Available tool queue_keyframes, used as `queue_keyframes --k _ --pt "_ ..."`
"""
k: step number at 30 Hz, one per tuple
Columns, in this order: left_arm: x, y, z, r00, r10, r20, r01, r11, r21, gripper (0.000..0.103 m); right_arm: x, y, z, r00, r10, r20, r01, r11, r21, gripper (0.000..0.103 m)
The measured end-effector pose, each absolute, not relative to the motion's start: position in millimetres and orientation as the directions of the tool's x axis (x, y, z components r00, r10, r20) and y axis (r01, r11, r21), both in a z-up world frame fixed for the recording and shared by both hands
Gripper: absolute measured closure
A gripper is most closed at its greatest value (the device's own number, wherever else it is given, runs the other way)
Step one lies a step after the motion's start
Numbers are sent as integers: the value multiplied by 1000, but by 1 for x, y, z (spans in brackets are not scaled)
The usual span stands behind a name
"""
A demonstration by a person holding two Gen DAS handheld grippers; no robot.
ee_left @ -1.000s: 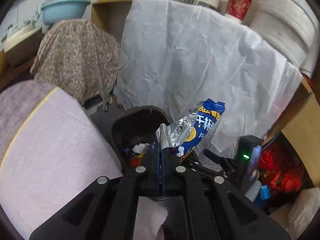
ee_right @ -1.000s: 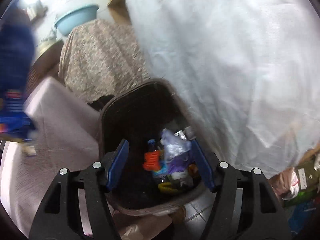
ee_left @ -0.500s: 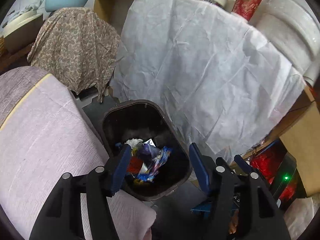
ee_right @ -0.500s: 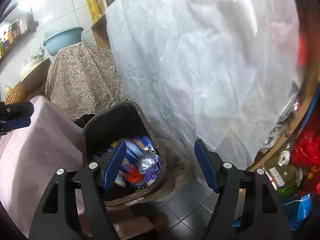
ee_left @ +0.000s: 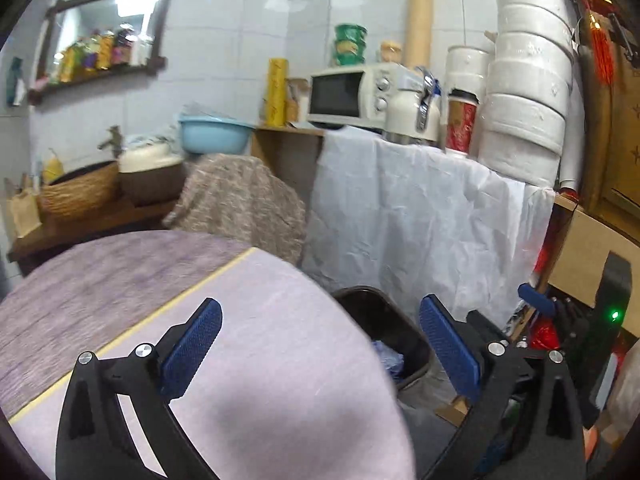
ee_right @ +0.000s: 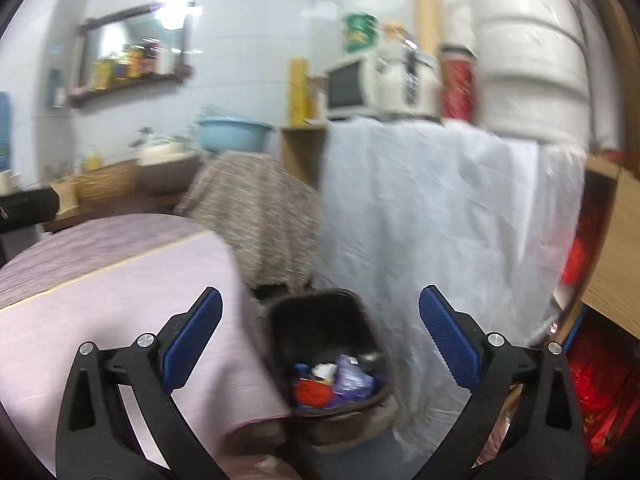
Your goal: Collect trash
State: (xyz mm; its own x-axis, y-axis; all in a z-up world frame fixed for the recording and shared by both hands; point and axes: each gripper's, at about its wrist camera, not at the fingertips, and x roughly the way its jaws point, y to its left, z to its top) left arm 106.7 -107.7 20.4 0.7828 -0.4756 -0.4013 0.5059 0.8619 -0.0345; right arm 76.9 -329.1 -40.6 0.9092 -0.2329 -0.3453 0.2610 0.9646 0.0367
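Blue-padded left tongs (ee_left: 320, 344): jaws opening, nothing between them, over the lilac-clothed table (ee_left: 248, 320) | right tongs (ee_right: 320, 336): jaws opening, likewise empty | dark trash bin (ee_right: 320, 320) on the floor between table and white sheet (ee_right: 432, 216) | trash (ee_right: 332, 380) lies inside the bin.

The tablecloth (ee_left: 280, 340) is matt woven fabric in lilac; the white sheet (ee_left: 420, 216) is creased, thin and papery. The trash bin (ee_right: 320, 320) is dark smooth plastic, the basket (ee_left: 76, 196) coarse wicker, the wall tiles (ee_left: 224, 32) glossy.
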Motion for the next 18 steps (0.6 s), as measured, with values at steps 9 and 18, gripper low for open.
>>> queue_keyframes --k 9,18 --pt "37 -30 3 950 -129 -286 152 987 60 5 26 -248 -34 956 -40 -289 65 995 77 6" --pt "-14 -8 -2 962 -60 -268 60 998 -7 5 -25 -194 -27 972 37 -231 -29 999 41 6"
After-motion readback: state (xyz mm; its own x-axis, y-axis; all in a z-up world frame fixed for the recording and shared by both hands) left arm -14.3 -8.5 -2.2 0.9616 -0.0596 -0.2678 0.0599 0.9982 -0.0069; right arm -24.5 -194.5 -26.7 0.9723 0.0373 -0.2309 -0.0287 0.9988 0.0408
